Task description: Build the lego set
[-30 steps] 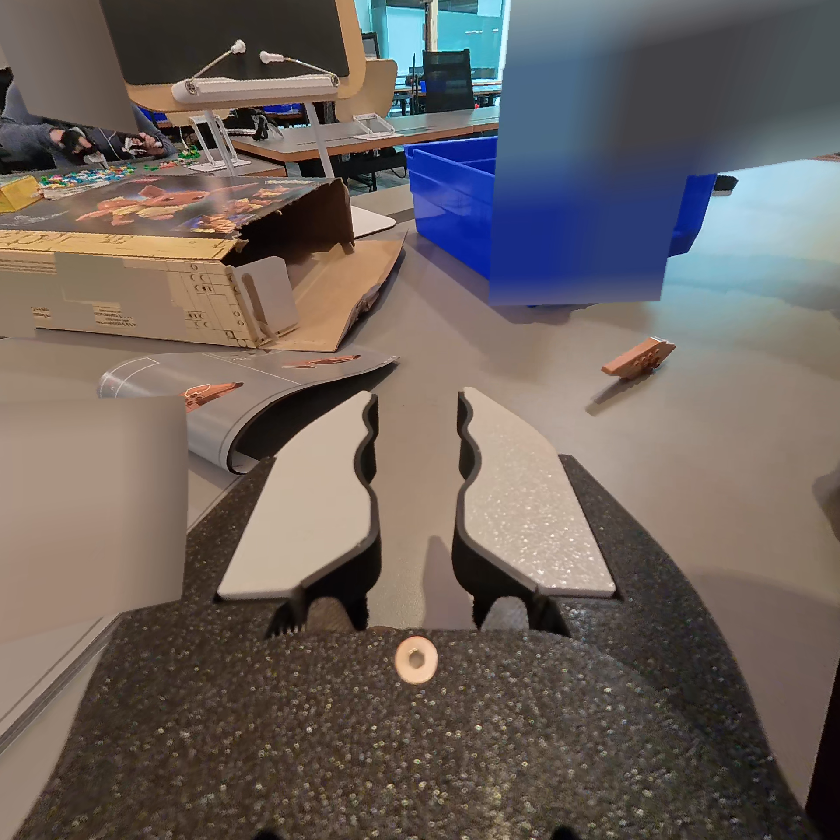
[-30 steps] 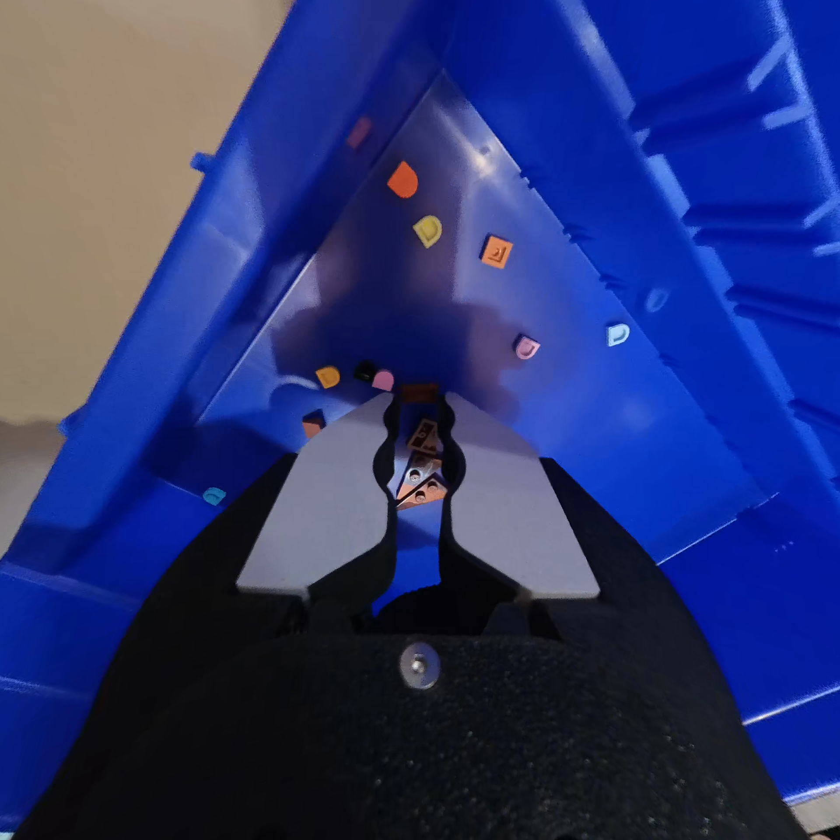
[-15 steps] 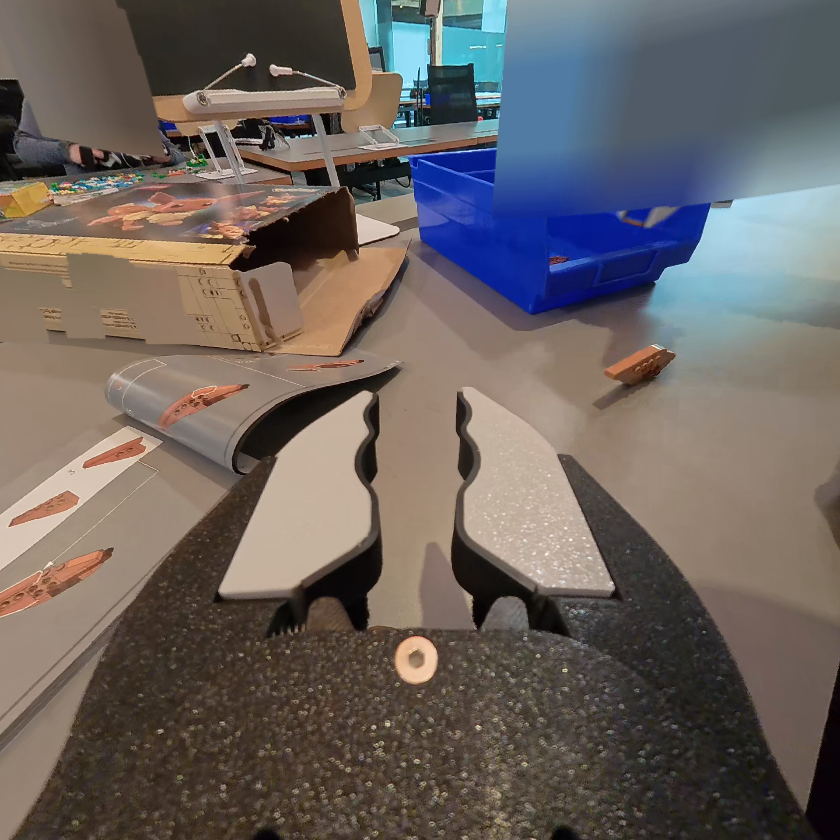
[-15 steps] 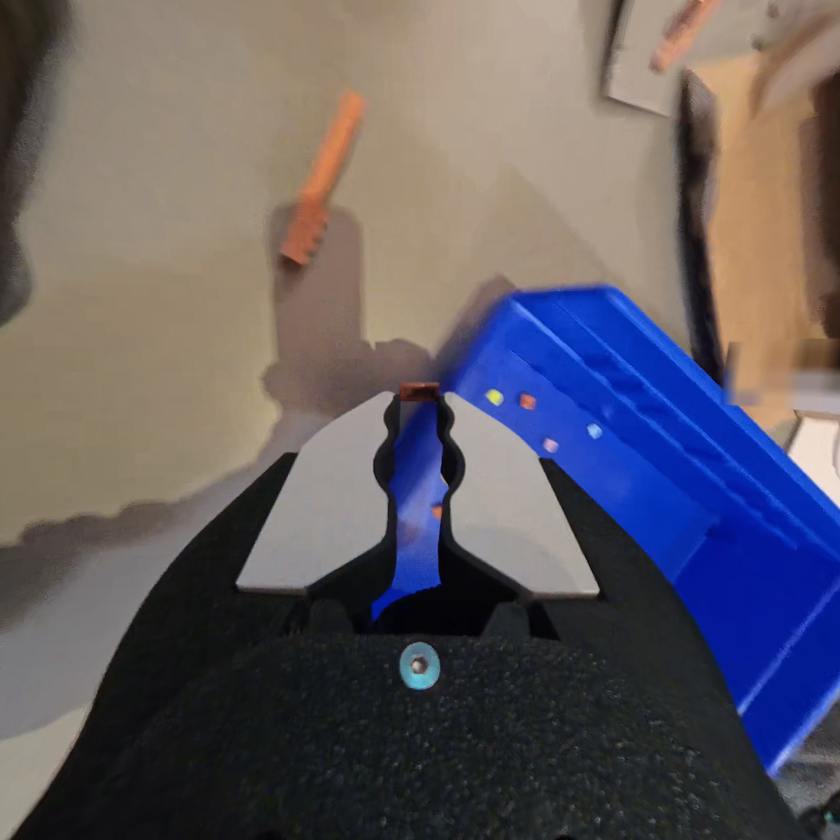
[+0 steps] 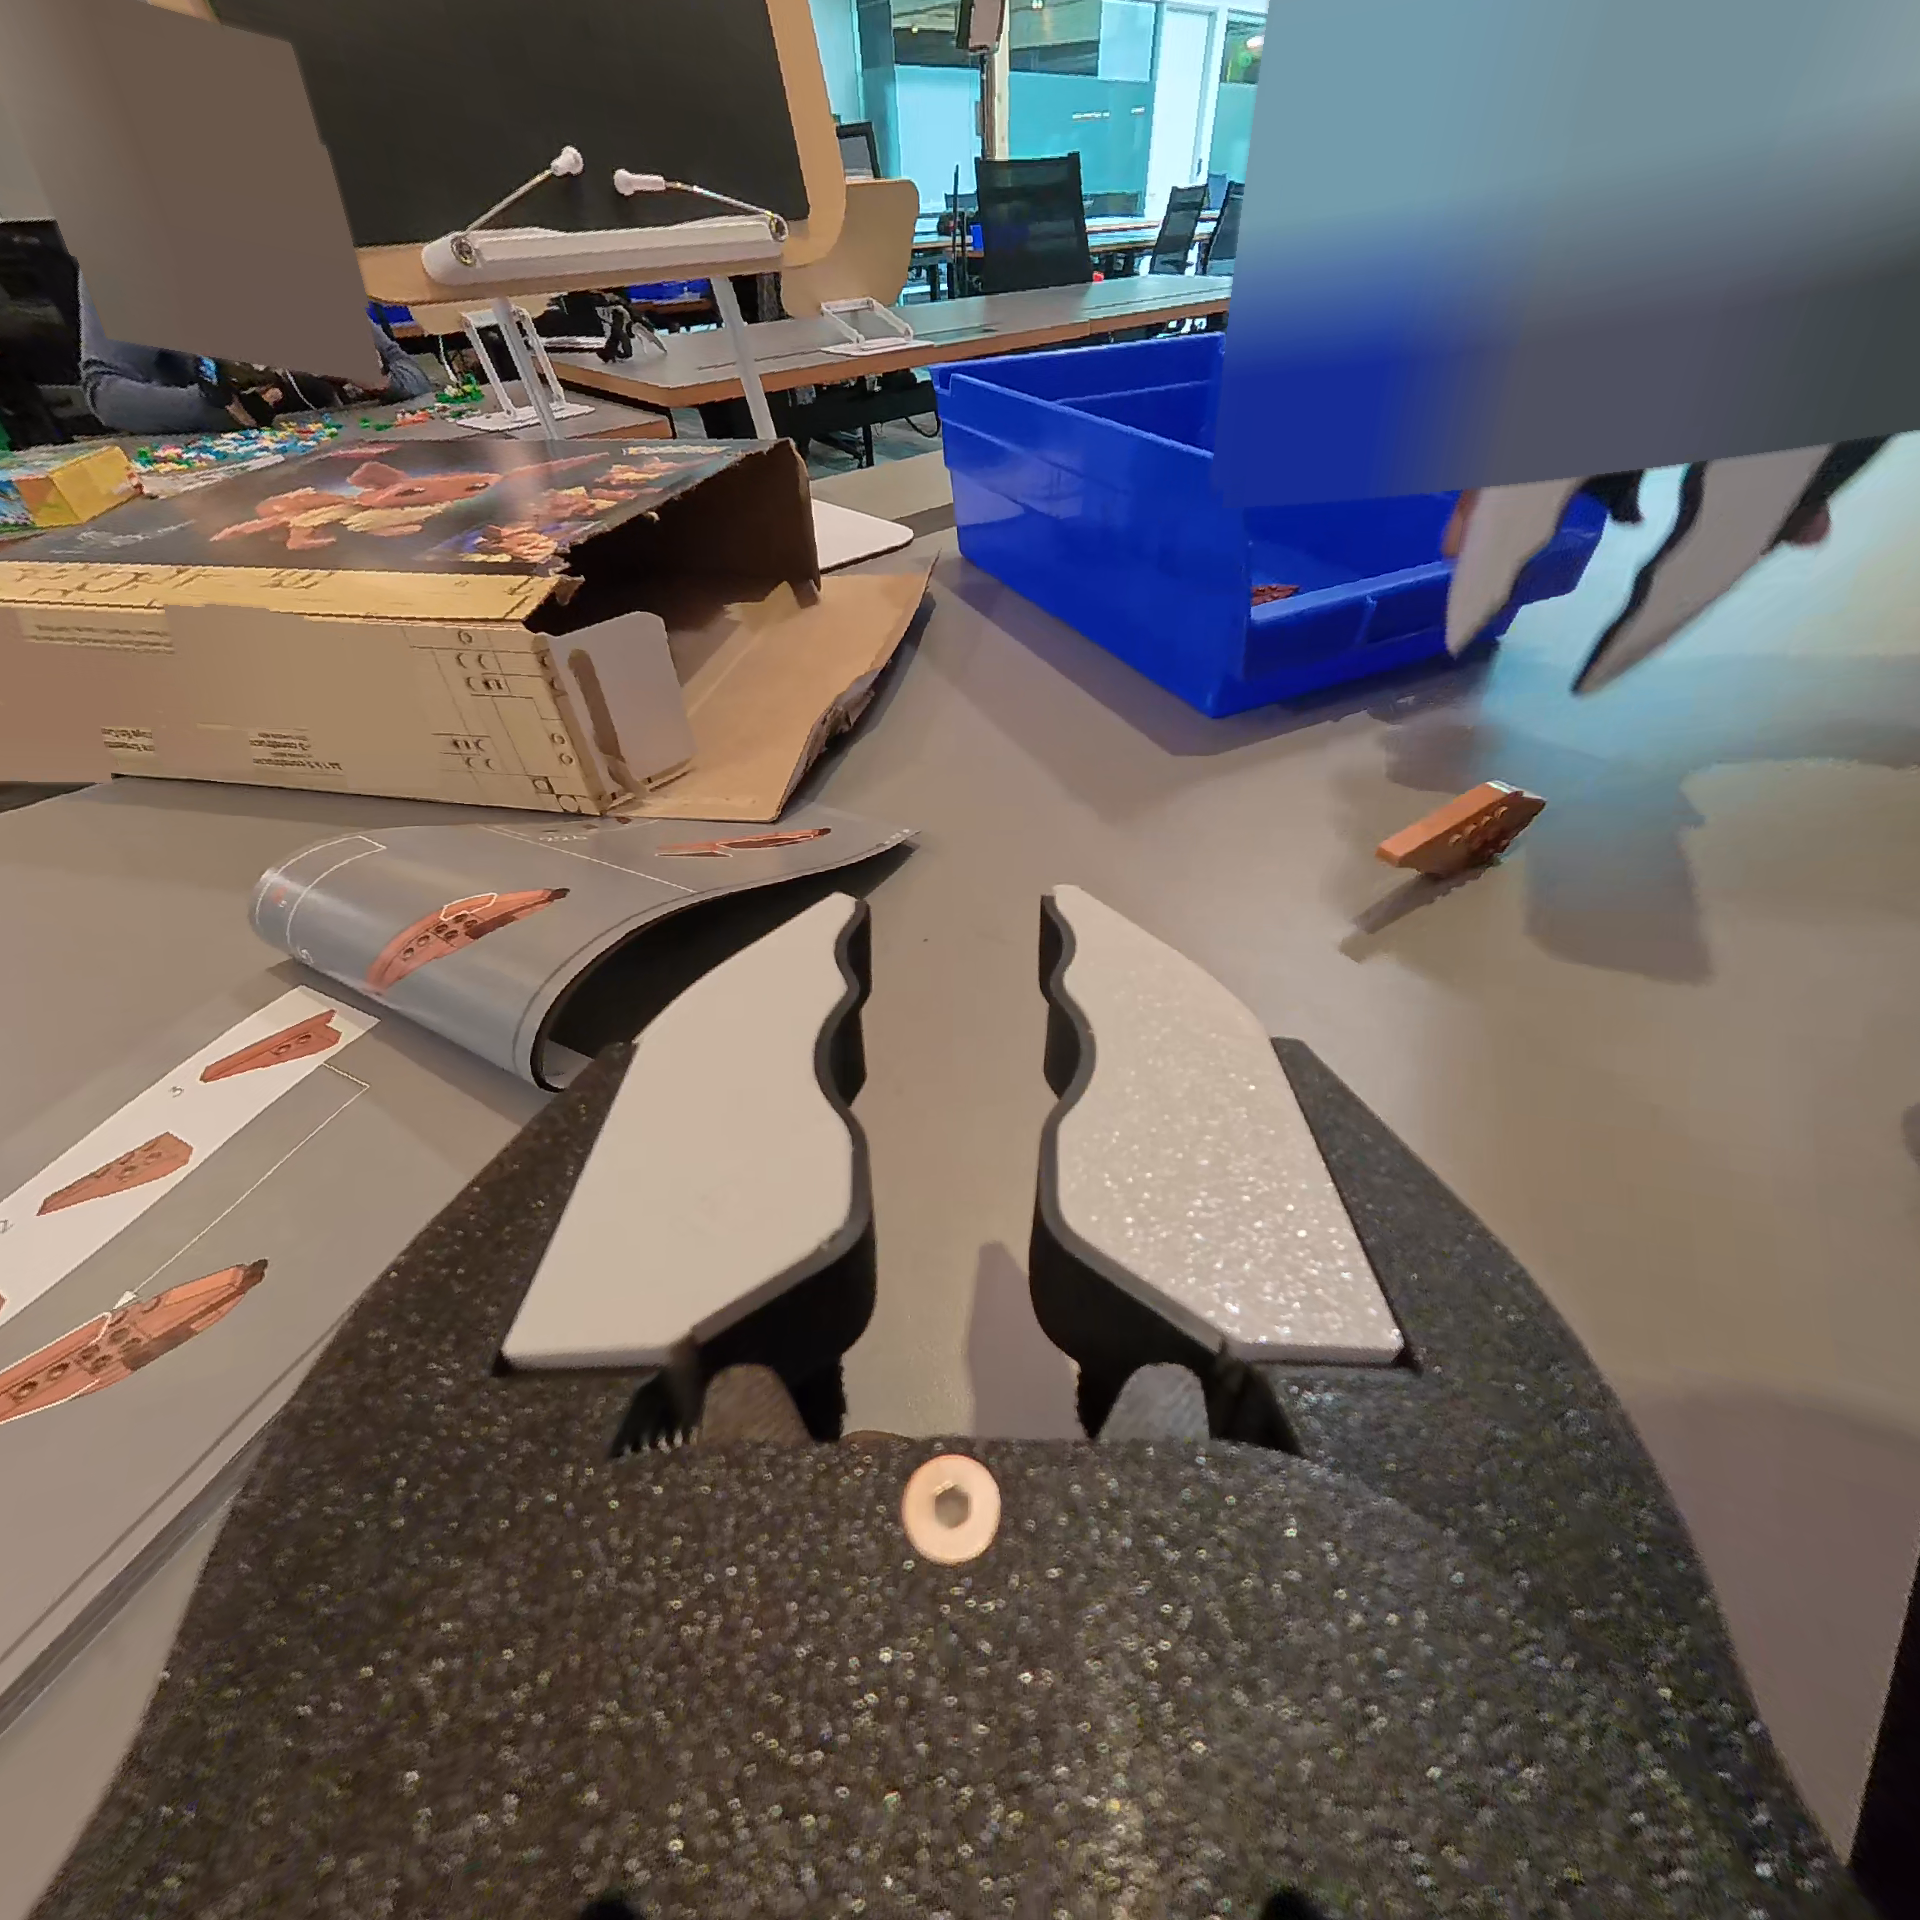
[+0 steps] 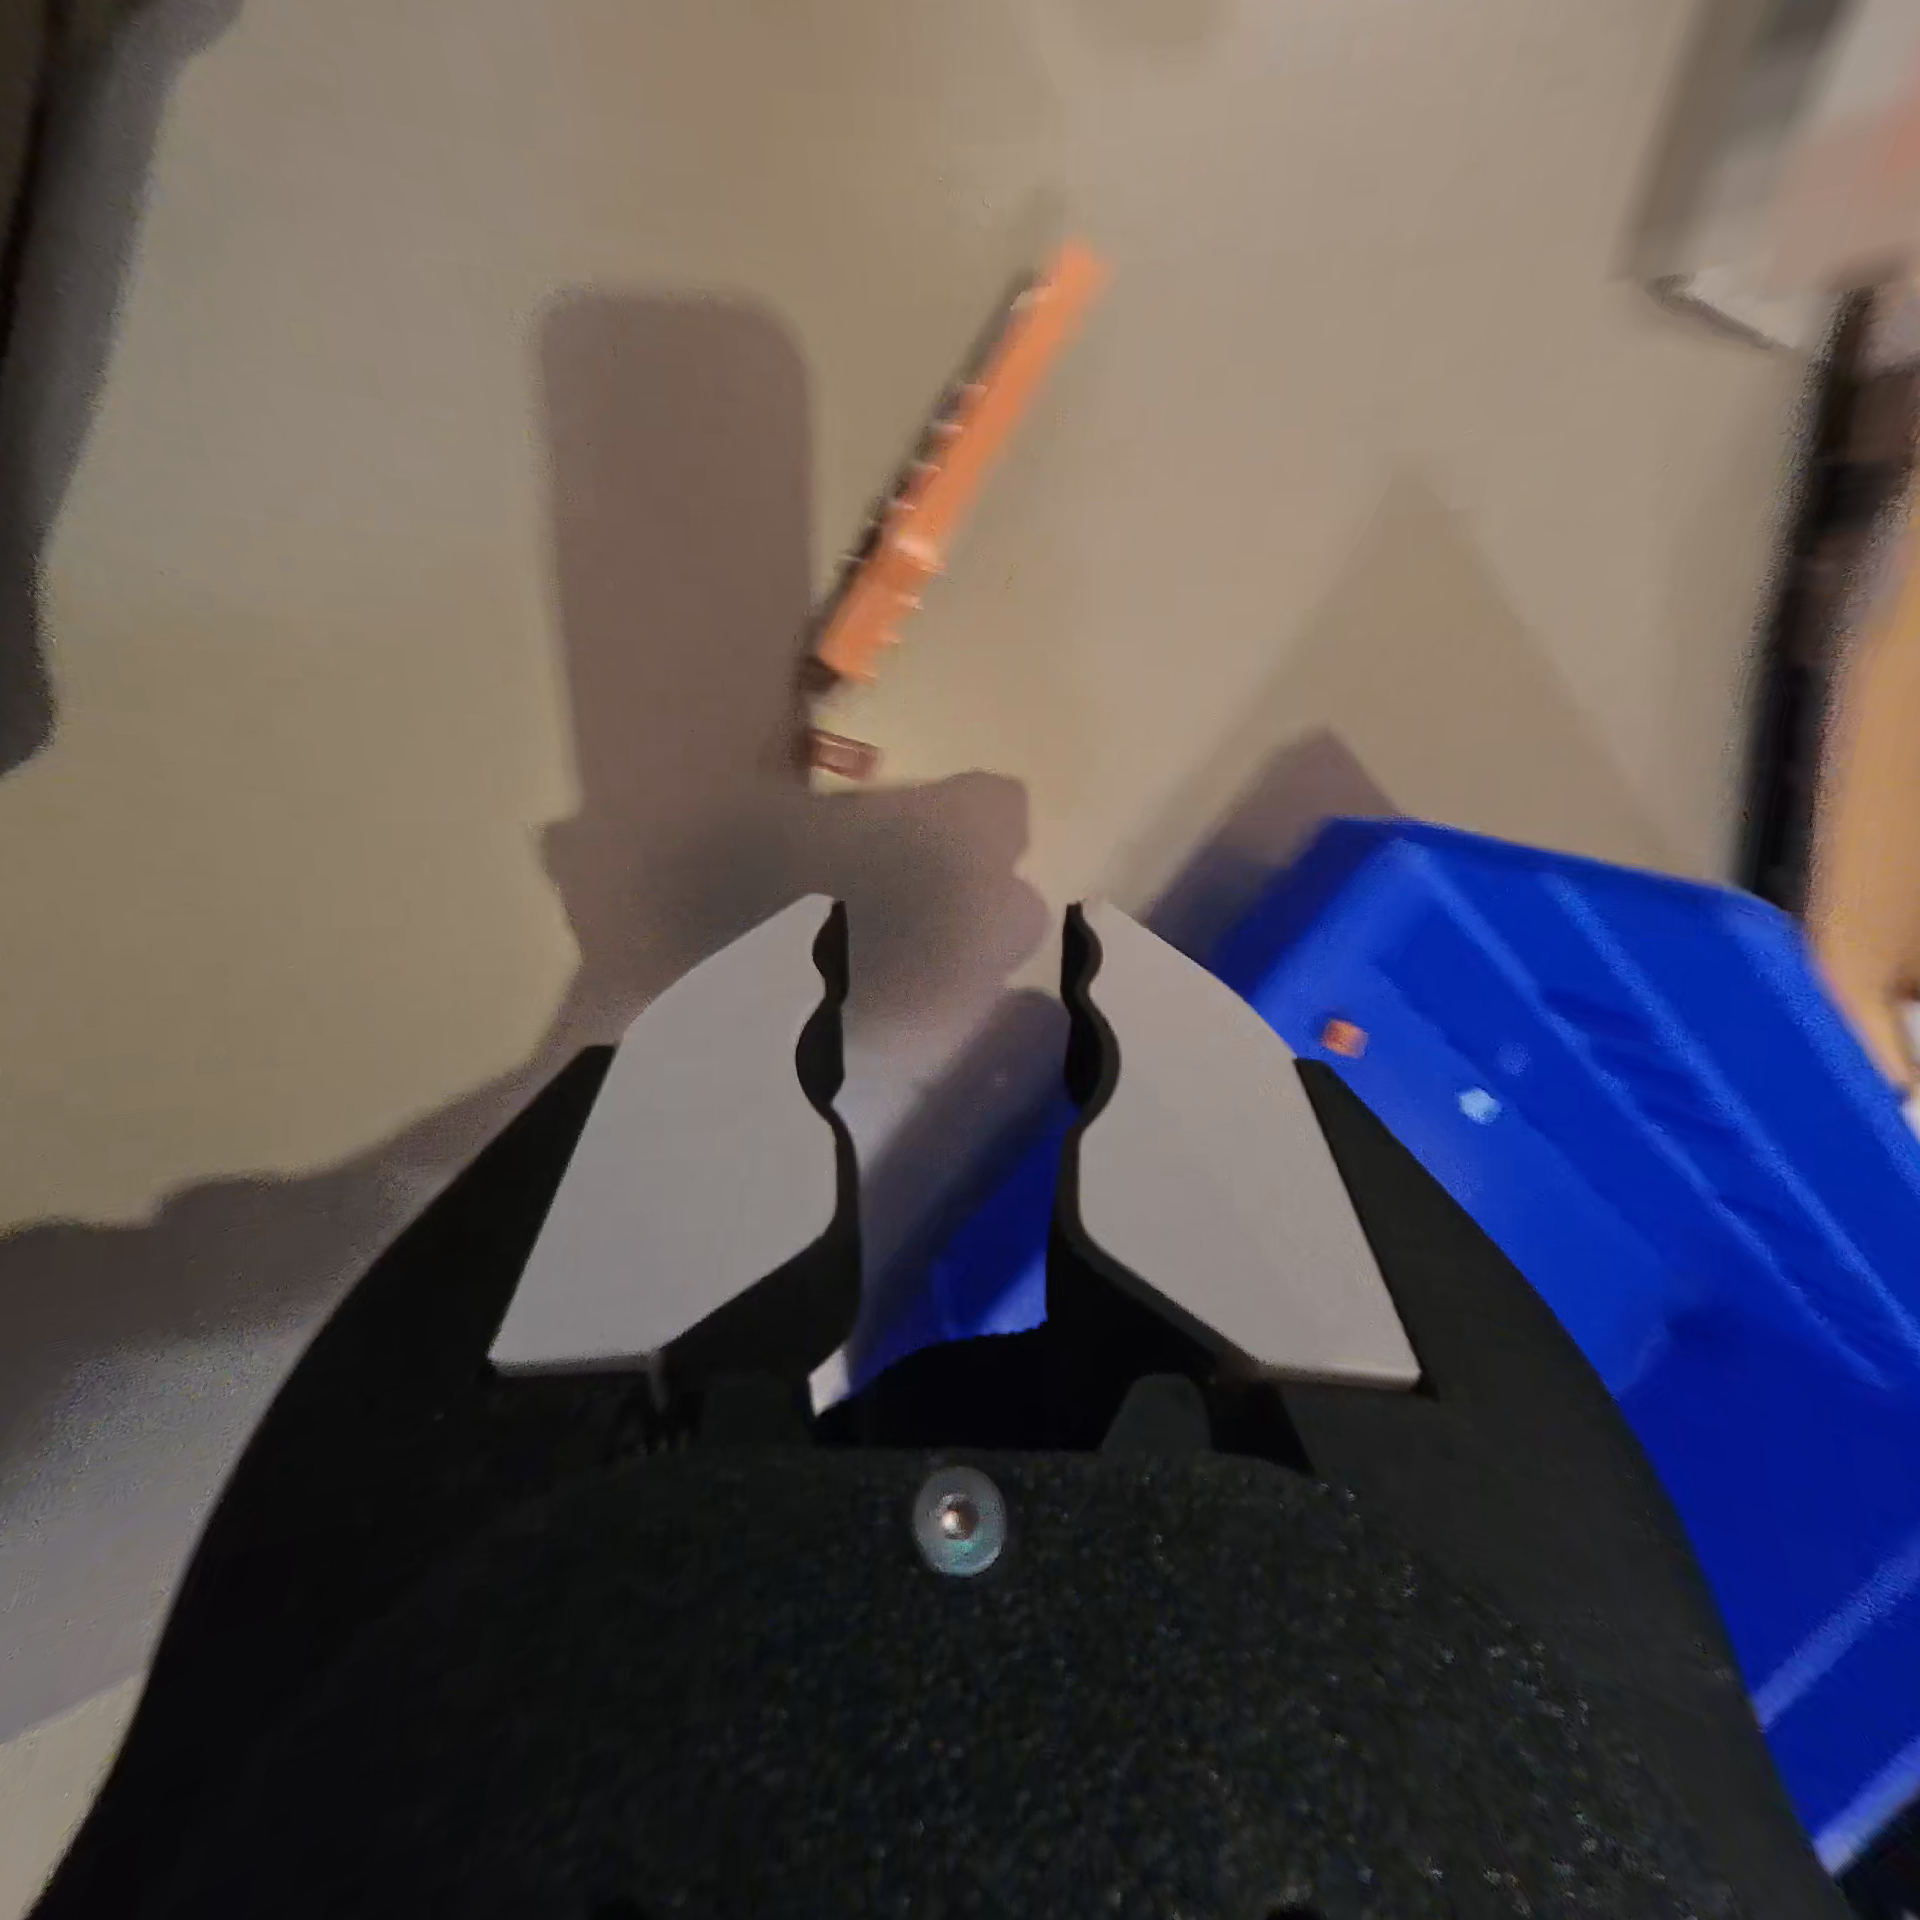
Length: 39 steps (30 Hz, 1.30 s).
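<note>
Fingers of my left gripper (image 5: 951,914) stand spread w/ nothing between, low over bare table (image 5: 1195,831), beside the curled booklet (image 5: 540,935). Right gripper (image 6: 954,914) also spread, bare, up above the blue bin's (image 6: 1558,1143) near edge. Orange-brown brick assembly (image 6: 956,488) lies out past the bin; small brown piece (image 6: 840,752) just beside it, blurred. Torn box (image 5: 416,644) sits left of bin, not blocking.

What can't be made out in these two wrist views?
- Right wrist view: motion blur smears the small brown piece; its shape is unclear.
- Right wrist view: tiny pieces in the blue bin are too blurred to identify.
- Left wrist view: a mosaic patch covers the right gripper above its fingers, and the bin's far side.
- Left wrist view: the booklet is cut off by the left edge.
</note>
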### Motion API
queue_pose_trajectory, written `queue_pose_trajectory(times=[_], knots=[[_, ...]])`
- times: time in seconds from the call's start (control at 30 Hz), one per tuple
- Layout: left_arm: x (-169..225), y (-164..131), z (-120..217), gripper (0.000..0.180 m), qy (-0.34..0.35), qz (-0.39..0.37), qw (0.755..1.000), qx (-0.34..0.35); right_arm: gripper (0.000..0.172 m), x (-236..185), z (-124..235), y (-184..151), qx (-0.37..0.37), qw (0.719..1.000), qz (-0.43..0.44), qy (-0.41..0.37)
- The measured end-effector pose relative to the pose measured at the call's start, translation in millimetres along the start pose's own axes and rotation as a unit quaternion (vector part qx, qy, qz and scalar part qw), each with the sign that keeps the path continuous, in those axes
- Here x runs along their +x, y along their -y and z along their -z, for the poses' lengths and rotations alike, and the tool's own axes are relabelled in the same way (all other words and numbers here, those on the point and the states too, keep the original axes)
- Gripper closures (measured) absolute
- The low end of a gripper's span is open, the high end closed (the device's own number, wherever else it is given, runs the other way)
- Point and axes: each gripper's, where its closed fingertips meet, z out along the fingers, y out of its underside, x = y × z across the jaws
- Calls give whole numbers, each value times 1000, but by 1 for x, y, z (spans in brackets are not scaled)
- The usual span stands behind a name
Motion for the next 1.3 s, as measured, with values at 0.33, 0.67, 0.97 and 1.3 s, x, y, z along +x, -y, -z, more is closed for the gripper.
queue_pose_trajectory(times=[0.33, 0.67, 0.97, 1.3], knots=[[1, 1, 1, 150, 0, -2, 1000, 5, 137, 86, -5, -115, -130, 987, -95, 5], [0, 0, 0, 150, -4, 5, 1000, 0, 158, 80, -26, -139, -155, 975, -138, 79], [-2, 2, 1, 150, 1, 12, 1000, 7, 159, 45, 34, -38, 4, 997, -79, 22], [0, 2, 2, 151, -5, 8, 1000, 7, 158, -38, -32, -16, -45, 994, -35, 89]])
